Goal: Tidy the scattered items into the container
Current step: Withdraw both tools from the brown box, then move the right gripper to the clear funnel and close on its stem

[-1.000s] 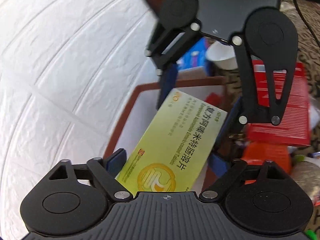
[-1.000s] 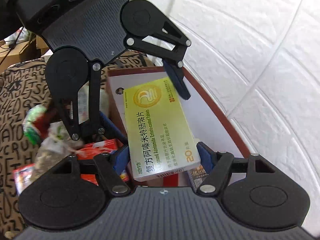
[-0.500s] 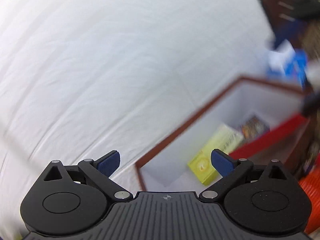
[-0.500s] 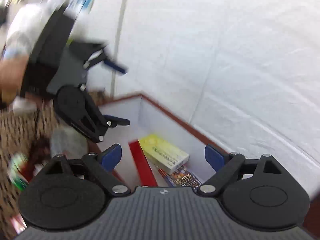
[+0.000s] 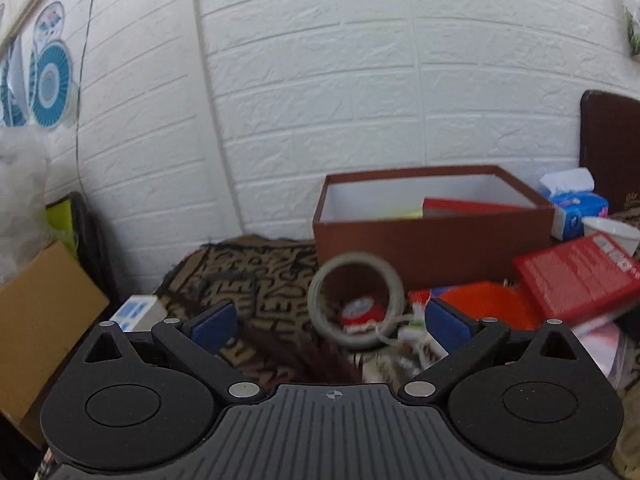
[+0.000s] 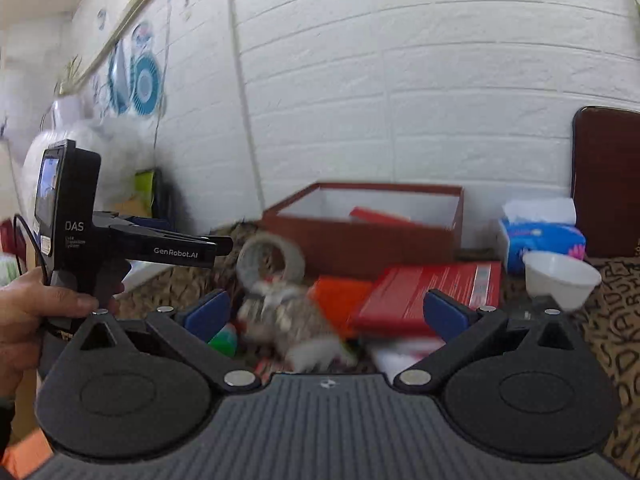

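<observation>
A red packet [image 5: 472, 205] is already seen inside the box [image 5: 432, 240]; a tape roll [image 5: 356, 300], red carton [image 6: 432, 292] and cup [image 6: 560, 278] remain scattered outside. The left hand-held gripper [image 5: 334, 326] and the right hand-held gripper [image 6: 326, 314] are both spread wide, nothing held.

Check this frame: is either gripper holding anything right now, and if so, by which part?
Nothing is held. The left gripper and the right gripper both stand open with nothing between their blue pads. The tape roll lies untouched outside the brown box.

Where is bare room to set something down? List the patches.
Free: the patterned cloth left of the tape roll; the brown box's left end looks open, floor hidden. Crowded: in front of the box, from tape roll to red box.
</observation>
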